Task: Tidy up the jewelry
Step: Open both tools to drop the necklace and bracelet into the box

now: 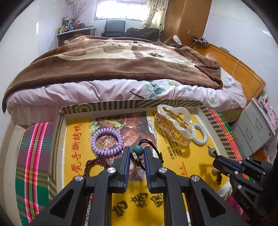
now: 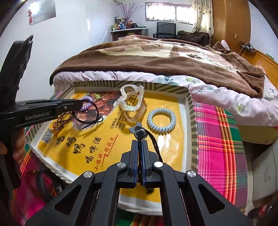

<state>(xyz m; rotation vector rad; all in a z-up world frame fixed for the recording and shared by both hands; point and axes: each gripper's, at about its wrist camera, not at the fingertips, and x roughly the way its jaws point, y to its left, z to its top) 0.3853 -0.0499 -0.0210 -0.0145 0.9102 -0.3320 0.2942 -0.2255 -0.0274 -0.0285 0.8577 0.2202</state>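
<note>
Reading "GenRobot.AI" on left gripper point(image 2: 76, 104), clamped on black hair tie point(image 2: 86, 113); right gripper point(image 2: 140, 139) pinching black cord point(image 2: 152, 140).

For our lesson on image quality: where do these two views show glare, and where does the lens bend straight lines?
Left wrist view: window blown out white; tray rim bowed. Right wrist view: window overexposed; tray rim curves; corners vignetted black.

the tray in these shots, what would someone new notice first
The bright yellow printed liner of the striped-rim tray stands out first, with the clear hair claw near its far edge and a pale blue coil hair tie to the claw's right. A purple coil hair tie lies to the claw's left. Each gripper carries a black cord: the left gripper one with a teal bead, the right gripper one with a grey charm.
</note>
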